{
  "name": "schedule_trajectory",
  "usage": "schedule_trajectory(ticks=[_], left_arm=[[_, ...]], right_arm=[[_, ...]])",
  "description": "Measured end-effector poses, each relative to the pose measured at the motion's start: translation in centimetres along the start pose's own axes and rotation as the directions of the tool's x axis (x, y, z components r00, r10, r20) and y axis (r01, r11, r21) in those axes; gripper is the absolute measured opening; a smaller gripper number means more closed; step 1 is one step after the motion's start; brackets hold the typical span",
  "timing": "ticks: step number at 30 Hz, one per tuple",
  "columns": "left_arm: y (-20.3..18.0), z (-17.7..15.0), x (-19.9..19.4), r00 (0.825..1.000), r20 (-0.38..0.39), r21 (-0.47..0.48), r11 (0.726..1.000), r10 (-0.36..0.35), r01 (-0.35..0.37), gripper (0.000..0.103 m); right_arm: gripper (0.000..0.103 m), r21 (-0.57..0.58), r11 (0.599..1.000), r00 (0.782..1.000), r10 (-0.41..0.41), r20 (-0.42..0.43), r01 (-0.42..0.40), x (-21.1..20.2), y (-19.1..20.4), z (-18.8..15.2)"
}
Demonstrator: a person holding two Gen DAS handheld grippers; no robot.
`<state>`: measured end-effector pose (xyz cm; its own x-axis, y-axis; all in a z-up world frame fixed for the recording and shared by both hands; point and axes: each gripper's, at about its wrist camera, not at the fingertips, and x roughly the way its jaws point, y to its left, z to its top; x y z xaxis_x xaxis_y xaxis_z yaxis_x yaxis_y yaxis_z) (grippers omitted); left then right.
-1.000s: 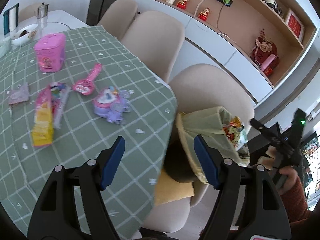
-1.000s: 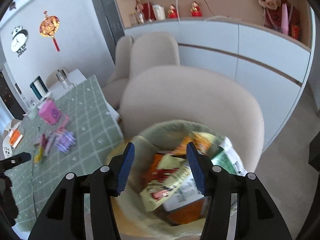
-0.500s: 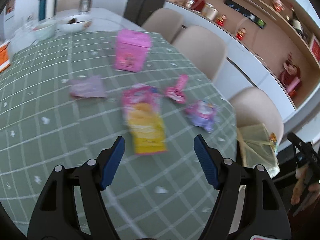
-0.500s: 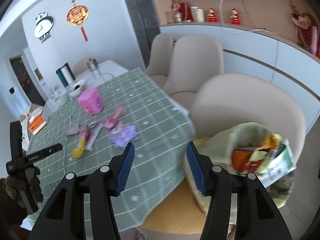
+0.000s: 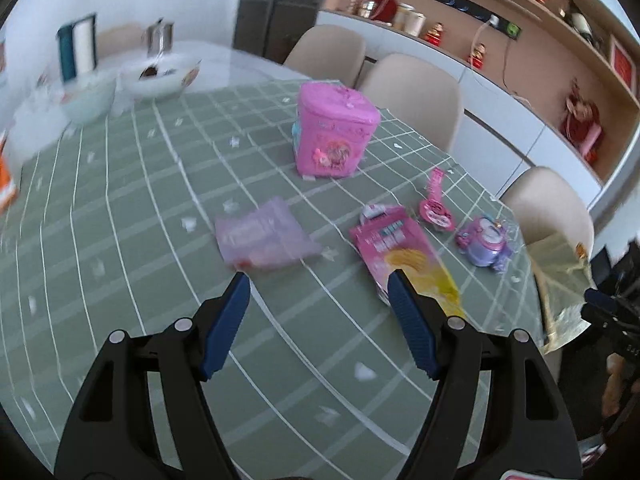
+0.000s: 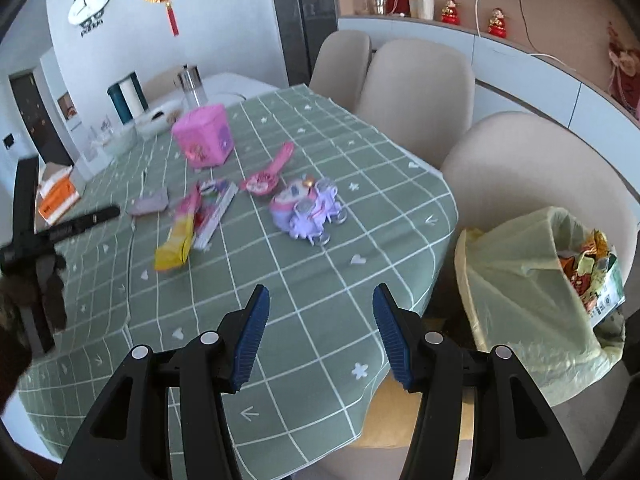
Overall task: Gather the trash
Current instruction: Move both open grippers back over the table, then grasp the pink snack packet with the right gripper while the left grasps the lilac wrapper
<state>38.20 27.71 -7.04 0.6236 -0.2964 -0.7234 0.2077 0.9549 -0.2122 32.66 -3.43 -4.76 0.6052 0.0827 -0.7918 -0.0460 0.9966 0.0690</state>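
Observation:
A flat lilac wrapper [image 5: 262,238] lies on the green checked tablecloth [image 5: 120,220], just beyond my open, empty left gripper [image 5: 318,286]. A pink and yellow snack packet [image 5: 404,250] lies to its right. Both show in the right wrist view, the lilac wrapper [image 6: 150,202] and the packet [image 6: 180,236]. A yellow-green trash bag [image 6: 528,292], holding several wrappers, sits on a beige chair at the table's right end. My right gripper [image 6: 318,304] is open and empty over the table's near corner, left of the bag.
A pink toy box [image 5: 334,134], a pink toy mirror [image 5: 434,200] and a purple toy [image 5: 486,244] sit on the table. White bowls [image 5: 158,74] and a kettle stand at the far end. Beige chairs [image 6: 416,88] line the right side. An orange box [image 6: 58,198] lies at the left.
Both grippers swung left, away from the trash bag and toward the table. The left one now faces the lilac wrapper; the bag moved to the right edge of both views.

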Motion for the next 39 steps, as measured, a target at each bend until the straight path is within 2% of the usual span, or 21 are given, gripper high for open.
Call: schedule_trajectory(ticks=[4,8,11,15,18,19,20,21,25,29,36,38,39], left_arm=[[2.5,2.4,2.5,0.999,-0.015,0.047,0.998,0.036,-0.035,0.068],[5.4,4.0,5.5,0.996,-0.071,0.004,0.999,0.049,-0.049,0.066],[6.2,3.9,7.1,0.991,-0.111,-0.013,0.997,0.071,-0.073,0.058],[5.5,2.8,8.2,0.988,-0.14,-0.013,0.997,0.072,-0.075,0.053],[4.6,2.4,8.3,0.985,-0.124,-0.005,0.992,0.124,-0.125,0.041],[4.4,2.3,8.2,0.983,-0.123,-0.01,0.99,0.137,-0.139,0.03],[4.2,2.2,8.2,0.981,-0.127,-0.02,0.988,0.15,-0.154,0.013],[4.1,2.1,8.2,0.979,-0.137,-0.031,0.988,0.149,-0.154,0.006],[3.4,0.6,6.4,0.987,-0.136,-0.105,0.989,0.085,-0.1,0.003],[2.3,-1.5,4.0,0.991,-0.134,-0.151,0.988,0.019,-0.039,0.002],[1.9,-4.9,0.5,0.99,-0.126,-0.238,0.971,-0.055,0.024,0.002],[1.8,-5.8,0.1,0.988,-0.138,-0.252,0.967,-0.066,0.03,0.002],[1.8,-6.1,-0.1,0.988,-0.142,-0.253,0.967,-0.066,0.029,0.002]], right_arm=[[0.051,-0.014,0.999,0.999,-0.044,-0.012,0.044,0.5,0.7,-0.3],[0.051,-0.063,0.992,0.993,-0.115,-0.02,0.113,0.6,1.5,-0.4],[0.051,-0.074,0.986,0.988,-0.152,-0.02,0.15,0.5,1.4,-0.6],[0.051,-0.043,0.991,0.991,-0.128,-0.048,0.126,1.3,1.0,-0.5],[0.051,-0.02,0.995,0.994,-0.095,-0.062,0.094,1.9,1.2,-0.3],[0.051,-0.016,0.997,0.995,-0.075,-0.064,0.074,2.1,1.3,-0.3],[0.051,-0.015,0.999,0.997,-0.049,-0.063,0.048,2.2,1.5,-0.2],[0.051,-0.02,0.999,0.998,-0.026,-0.062,0.024,2.3,1.8,-0.2],[0.051,-0.062,0.998,0.997,0.008,-0.075,-0.013,3.0,3.0,0.2],[0.051,-0.048,0.995,0.988,0.082,-0.132,-0.089,4.6,3.7,0.9],[0.051,-0.089,0.984,0.982,0.142,-0.122,-0.154,7.3,6.5,3.1],[0.048,-0.114,0.98,0.981,0.152,-0.122,-0.166,8.5,7.7,4.2],[0.043,-0.128,0.977,0.98,0.154,-0.122,-0.17,9.2,8.4,4.7]])
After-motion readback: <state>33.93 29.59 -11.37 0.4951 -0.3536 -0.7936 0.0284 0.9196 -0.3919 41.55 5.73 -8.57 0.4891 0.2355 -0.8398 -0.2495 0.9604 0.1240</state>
